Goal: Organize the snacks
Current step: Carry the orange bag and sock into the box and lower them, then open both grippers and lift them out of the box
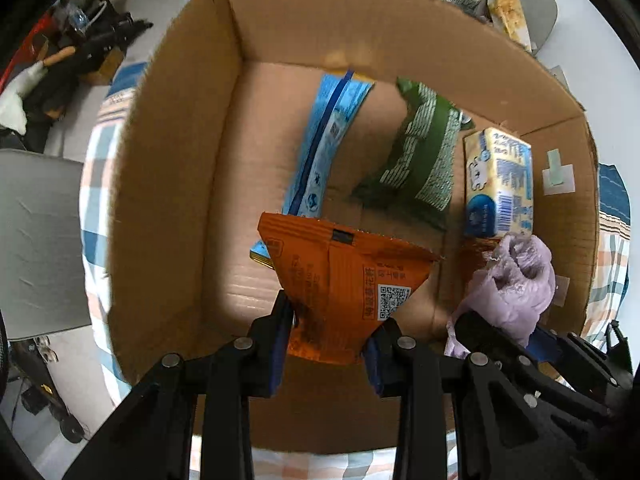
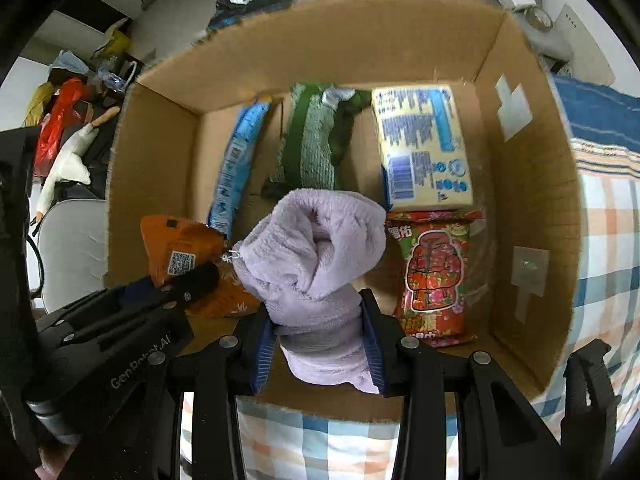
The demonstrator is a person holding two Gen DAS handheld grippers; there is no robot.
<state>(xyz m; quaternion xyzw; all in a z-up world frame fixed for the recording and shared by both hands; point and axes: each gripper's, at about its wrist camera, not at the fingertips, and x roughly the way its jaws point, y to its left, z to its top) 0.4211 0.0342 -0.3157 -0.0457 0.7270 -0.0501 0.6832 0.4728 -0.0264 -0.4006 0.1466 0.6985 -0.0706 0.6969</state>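
Note:
An open cardboard box [image 1: 176, 184] [image 2: 528, 208] holds snacks. My left gripper [image 1: 330, 332] is shut on an orange snack packet [image 1: 344, 280] [image 2: 180, 248], held above the box's near left floor. My right gripper [image 2: 320, 340] is shut on a lilac fuzzy cloth bundle [image 2: 316, 248] [image 1: 516, 276] over the box's near middle. Along the box floor lie a blue packet [image 1: 324, 140] [image 2: 236, 164], a green packet [image 1: 420, 152] [image 2: 316, 140], a yellow-and-blue carton [image 1: 498, 184] [image 2: 424, 144] and a red flowery packet [image 2: 436, 276].
The box stands on a checked cloth [image 2: 608, 240] [image 1: 96, 168]. A grey chair seat [image 1: 36, 240] is to the left. Cluttered bags and a white goose toy [image 2: 68, 168] lie on the floor beyond. The box's near left floor [image 1: 248, 264] is bare cardboard.

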